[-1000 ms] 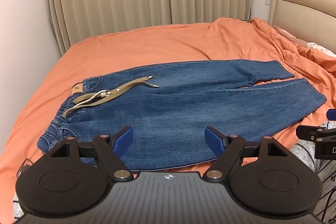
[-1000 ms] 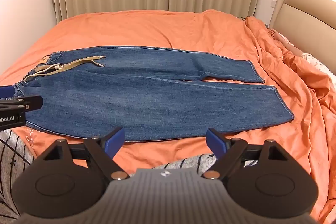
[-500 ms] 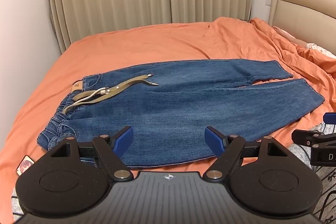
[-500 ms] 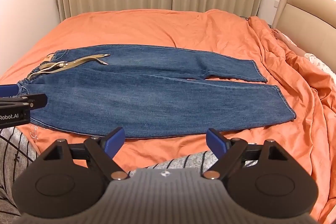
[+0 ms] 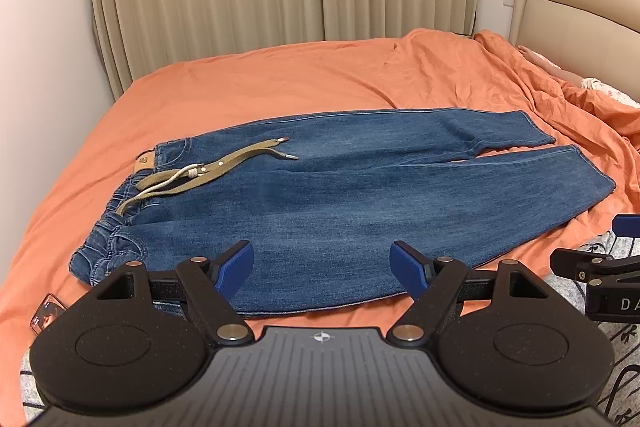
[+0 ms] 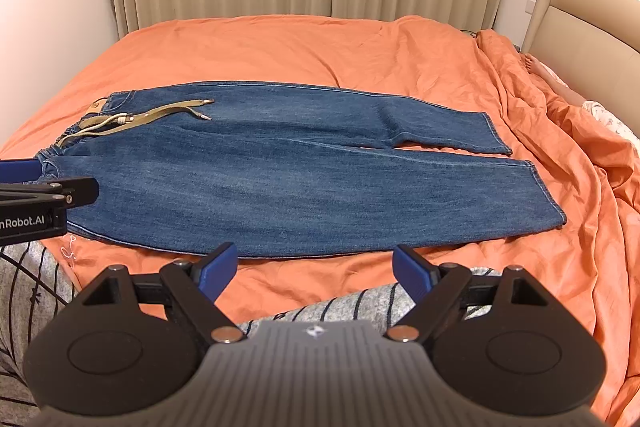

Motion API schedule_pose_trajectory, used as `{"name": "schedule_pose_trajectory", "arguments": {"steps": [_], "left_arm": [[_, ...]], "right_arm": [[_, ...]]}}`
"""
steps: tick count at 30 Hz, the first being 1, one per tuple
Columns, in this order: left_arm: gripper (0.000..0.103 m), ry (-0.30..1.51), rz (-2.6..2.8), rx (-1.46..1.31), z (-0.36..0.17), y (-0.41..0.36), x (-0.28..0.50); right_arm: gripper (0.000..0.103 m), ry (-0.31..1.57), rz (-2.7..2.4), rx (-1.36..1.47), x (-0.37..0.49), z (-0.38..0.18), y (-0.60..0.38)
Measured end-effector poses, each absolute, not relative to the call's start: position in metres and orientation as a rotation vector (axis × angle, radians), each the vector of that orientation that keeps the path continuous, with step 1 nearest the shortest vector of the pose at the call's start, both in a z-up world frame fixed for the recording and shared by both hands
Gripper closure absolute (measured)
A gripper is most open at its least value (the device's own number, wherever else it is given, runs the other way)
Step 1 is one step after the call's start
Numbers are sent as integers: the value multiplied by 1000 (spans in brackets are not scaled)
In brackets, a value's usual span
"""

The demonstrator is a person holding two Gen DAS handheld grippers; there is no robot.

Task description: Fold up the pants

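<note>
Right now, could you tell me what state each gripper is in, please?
Left gripper: open, holding nothing, poised over the near edge of the jeans.
Right gripper: open, holding nothing, short of the jeans.

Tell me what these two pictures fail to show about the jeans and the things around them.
- Jeans: the near hem in the left view is covered by the left gripper.
- Small card at the bed's edge, left view: partly behind the gripper body, print too small to read.
- Right gripper in the left view: cut off by the frame edge.
- Leather patch on the waistband: lettering too small in both views.
</note>
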State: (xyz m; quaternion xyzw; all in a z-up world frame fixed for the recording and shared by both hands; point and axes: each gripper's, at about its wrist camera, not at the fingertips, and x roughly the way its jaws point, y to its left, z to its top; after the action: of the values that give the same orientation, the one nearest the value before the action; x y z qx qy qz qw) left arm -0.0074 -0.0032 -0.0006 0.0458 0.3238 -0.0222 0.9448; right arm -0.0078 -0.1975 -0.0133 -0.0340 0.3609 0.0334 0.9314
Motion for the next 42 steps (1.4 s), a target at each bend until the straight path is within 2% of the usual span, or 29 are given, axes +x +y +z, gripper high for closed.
{"name": "schedule_pose_trajectory", "arguments": {"steps": [42], "left_arm": [[12,667,-45,93,0,-4,-9]], "right_arm": [[22,749,76,-57,-12,-14,-199]]}}
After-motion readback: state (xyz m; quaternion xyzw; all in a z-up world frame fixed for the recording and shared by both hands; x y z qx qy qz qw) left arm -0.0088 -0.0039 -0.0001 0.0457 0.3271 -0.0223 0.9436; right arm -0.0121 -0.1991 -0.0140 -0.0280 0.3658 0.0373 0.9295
